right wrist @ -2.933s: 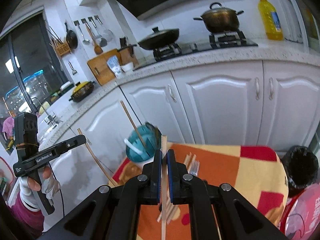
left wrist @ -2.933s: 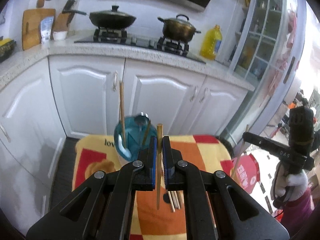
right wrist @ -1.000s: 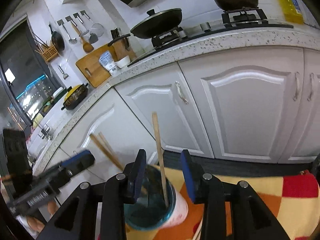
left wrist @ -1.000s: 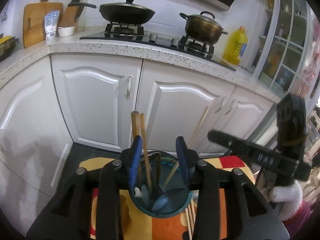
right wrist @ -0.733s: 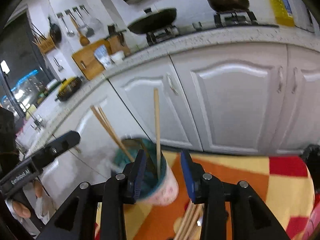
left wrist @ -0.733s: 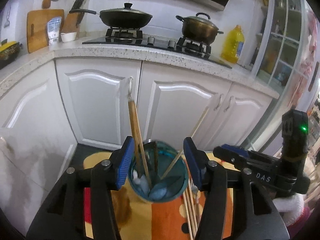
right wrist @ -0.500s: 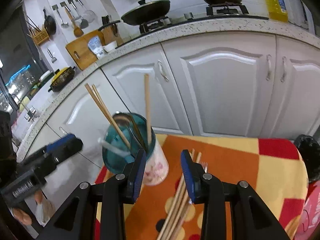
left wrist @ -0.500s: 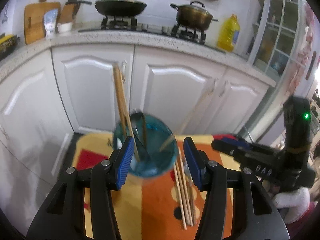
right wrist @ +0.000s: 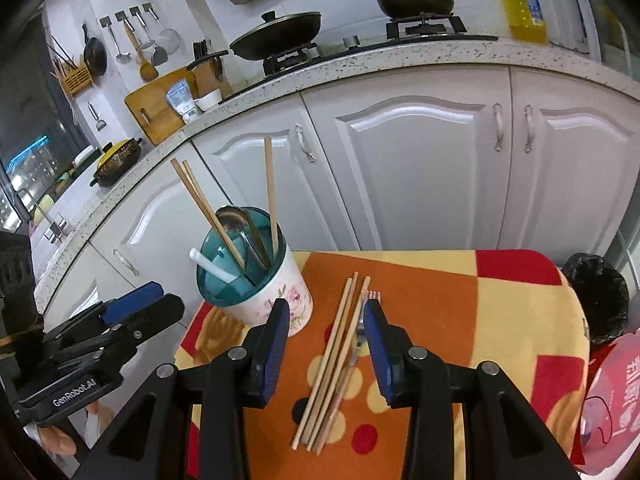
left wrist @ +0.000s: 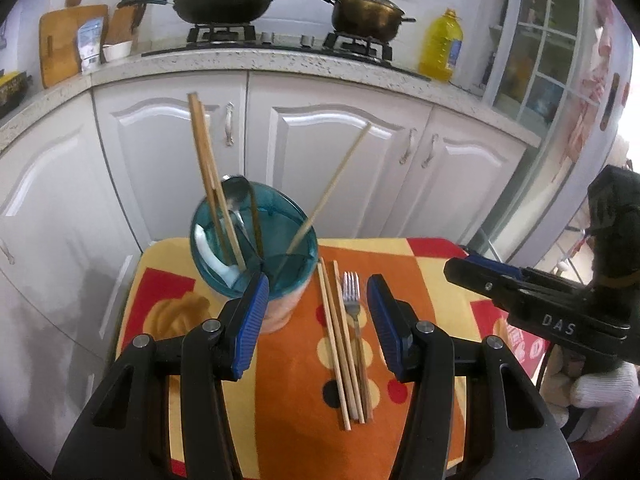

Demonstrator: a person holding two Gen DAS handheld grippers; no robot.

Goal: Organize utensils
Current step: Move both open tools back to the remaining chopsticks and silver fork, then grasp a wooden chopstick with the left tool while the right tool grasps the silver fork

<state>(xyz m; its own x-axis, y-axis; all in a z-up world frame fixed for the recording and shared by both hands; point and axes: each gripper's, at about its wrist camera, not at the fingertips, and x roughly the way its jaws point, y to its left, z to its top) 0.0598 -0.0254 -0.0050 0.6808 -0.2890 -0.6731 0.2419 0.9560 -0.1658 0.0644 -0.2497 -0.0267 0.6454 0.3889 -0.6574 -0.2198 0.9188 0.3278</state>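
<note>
A floral white cup with a teal rim (right wrist: 256, 276) stands at ten o'clock on the orange checked cloth (right wrist: 440, 280), holding wooden chopsticks (left wrist: 208, 168). Loose chopsticks (right wrist: 332, 364) partly hide a steel fork (left wrist: 352, 300). The left tongs (left wrist: 314, 320) gape empty; the right tongs (right wrist: 326, 344) are opening, empty.

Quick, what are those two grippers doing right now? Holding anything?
Left gripper: open, holding nothing.
Right gripper: jaws opening, nothing gripped, above the chopsticks.
</note>
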